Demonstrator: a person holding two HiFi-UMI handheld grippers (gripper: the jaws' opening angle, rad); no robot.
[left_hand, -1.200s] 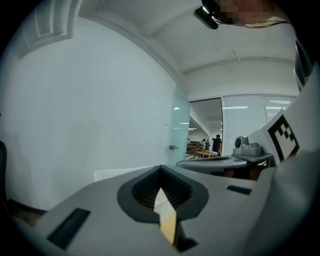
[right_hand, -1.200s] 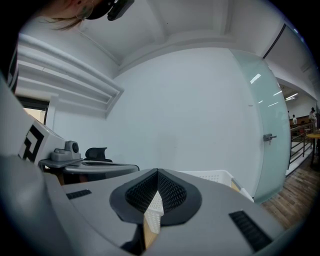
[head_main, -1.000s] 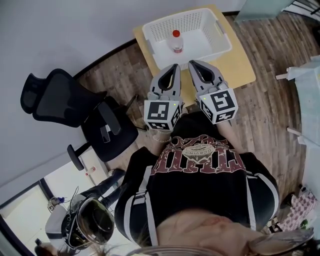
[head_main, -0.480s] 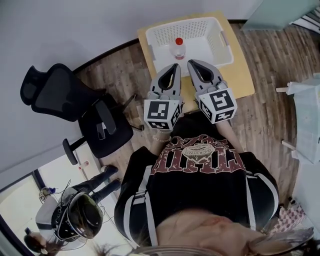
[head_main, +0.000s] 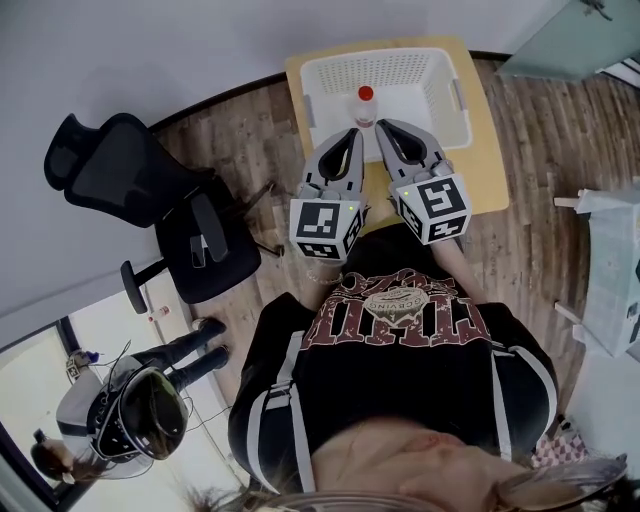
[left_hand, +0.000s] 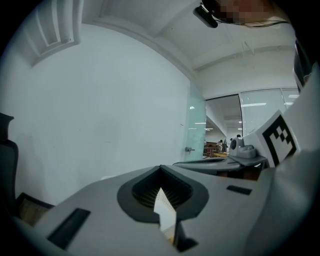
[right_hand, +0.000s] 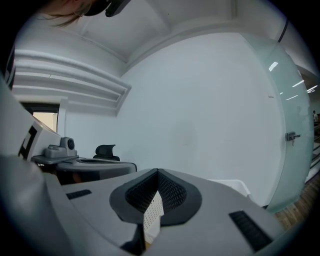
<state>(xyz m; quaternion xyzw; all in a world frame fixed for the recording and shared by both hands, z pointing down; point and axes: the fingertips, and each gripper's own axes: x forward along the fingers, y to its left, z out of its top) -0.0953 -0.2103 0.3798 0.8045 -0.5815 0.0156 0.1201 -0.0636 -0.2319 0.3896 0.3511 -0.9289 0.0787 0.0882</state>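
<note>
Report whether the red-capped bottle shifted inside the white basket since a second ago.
No. The bottle stays left of centre by the basket's near wall; only the view has shifted.

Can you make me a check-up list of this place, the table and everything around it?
Surface: small wooden table.
Job's things: white basket on the table; red-capped bottle inside it.
Clutter: nothing seen.
Grippers: left hand-held gripper and right hand-held gripper side by side, tips toward the basket, both shut, empty.
Cables: thin lines near another person, too small to tell.
Surroundings: black office chair, wooden floor, white wall.
</note>
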